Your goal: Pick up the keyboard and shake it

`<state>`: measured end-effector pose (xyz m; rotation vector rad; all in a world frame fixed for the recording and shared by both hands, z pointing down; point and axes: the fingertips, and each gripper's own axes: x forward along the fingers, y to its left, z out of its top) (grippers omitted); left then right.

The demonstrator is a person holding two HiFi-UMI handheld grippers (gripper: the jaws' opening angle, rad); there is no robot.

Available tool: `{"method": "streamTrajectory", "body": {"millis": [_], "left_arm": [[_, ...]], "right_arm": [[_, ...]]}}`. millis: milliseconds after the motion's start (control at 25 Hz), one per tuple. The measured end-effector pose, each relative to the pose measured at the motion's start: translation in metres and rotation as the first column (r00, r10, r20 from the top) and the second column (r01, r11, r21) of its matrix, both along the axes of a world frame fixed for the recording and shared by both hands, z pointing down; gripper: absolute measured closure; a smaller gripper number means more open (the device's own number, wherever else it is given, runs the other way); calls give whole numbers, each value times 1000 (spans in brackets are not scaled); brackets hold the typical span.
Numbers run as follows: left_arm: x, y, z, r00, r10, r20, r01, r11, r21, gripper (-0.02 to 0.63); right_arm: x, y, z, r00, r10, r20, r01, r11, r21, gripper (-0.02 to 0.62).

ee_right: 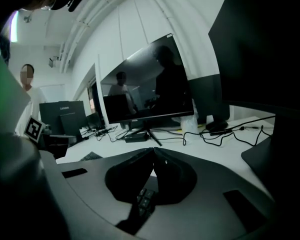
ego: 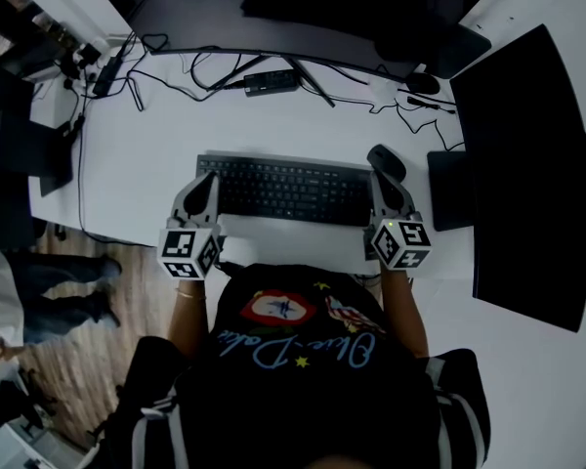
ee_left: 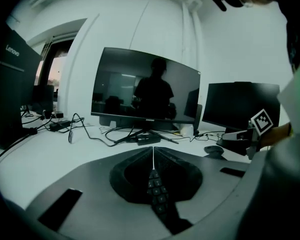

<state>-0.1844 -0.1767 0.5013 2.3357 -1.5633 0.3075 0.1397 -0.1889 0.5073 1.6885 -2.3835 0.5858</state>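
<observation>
Keyboard [ego: 285, 190], black and long, lies across the near part of the white desk [ego: 146, 164], directly in front of the person, and it is held at both short ends. The left gripper [ee_left: 153, 156] has its jaws closed on the left end; in the left gripper view the two dark pads meet at the tips and a row of keys shows between them. The right gripper [ee_right: 152, 156] is closed in the same way on the right end, with some keys visible between its pads. From above I cannot tell if the keyboard touches the desk. A dark mouse [ego: 386, 160] is just behind the right gripper. Further back stands a wide curved monitor [ego: 273, 13], with black cables [ego: 166, 76] and a small black box [ego: 271, 82] under it. A second dark monitor [ego: 527, 164] stands at the right.
</observation>
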Motion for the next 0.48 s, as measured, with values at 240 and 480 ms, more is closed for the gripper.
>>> {"method": "streamTrajectory", "body": {"millis": [240,480], "left_arm": [[40,4,-35,995,95,-7,-94,991,91,600],[54,7,-62,993,114,-36,-108,984,141,600]], "right_arm": [[-11,9,-33,999,-10,37,6,996,93,595],[-19,16,-65,998,-25,58,14,984,180,595]]}}
